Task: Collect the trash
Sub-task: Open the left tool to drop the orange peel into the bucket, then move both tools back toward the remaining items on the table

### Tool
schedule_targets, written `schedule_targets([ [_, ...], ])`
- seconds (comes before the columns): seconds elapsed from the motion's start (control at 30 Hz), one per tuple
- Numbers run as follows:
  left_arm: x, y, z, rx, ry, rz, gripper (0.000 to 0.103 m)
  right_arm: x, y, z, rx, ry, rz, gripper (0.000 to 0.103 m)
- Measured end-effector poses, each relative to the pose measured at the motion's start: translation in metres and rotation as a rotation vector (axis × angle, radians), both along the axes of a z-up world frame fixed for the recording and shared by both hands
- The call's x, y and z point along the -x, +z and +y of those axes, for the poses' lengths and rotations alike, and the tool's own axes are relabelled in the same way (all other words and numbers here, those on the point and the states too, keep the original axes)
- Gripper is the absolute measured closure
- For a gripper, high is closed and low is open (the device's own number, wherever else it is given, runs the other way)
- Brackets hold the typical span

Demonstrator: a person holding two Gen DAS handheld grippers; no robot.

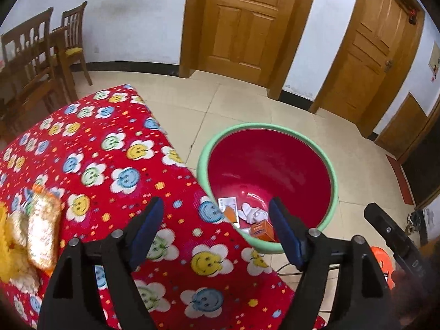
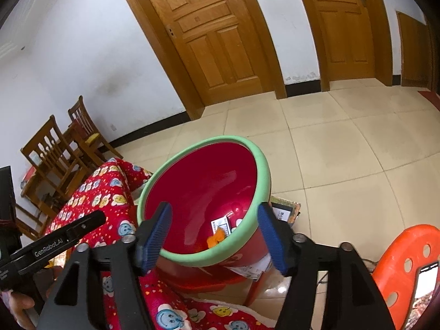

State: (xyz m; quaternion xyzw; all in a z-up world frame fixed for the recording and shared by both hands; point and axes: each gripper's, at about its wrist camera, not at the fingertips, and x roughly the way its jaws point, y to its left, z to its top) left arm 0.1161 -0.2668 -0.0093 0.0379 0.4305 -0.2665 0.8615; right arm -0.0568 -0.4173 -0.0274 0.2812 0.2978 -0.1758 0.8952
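A red basin with a green rim [image 1: 264, 126] stands beside the table and holds trash: a white card [image 1: 227, 202], a crumpled white tissue [image 1: 253, 214] and an orange box [image 1: 261, 231]. My left gripper [image 1: 217, 220] hangs open over the table edge and the basin's near side, nothing between its blue pads. Shiny snack wrappers [image 1: 44, 228] lie on the red flowered tablecloth [image 1: 110, 143] at the left. In the right wrist view my right gripper [image 2: 213, 236] is open above the basin rim [image 2: 220, 140], empty; the white card [image 2: 220, 224] and an orange scrap [image 2: 216, 238] show inside.
One finger of the left gripper [image 2: 82, 225] reaches in from the left of the right wrist view. An orange stool [image 2: 407, 261] with a phone [image 2: 426, 280] stands at the right. Wooden chairs [image 1: 41, 55] are behind the table, two wooden doors [image 1: 242, 22] on the far wall.
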Motion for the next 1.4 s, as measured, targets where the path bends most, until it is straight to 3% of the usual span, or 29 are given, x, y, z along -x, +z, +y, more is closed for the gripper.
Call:
schedule_targets([
  [0.73, 0.044, 0.041, 0.096, 0.055, 0.139, -0.057, 0.025, 0.004, 0.031, 0.063, 0.044, 0.162, -0.044, 0.033],
  [1.4, 0.063, 0.05, 0.186, 0.058, 0.308, -0.081, 0.025, -0.009, 0.032, 0.12, 0.049, 0.279, -0.019, 0.032],
])
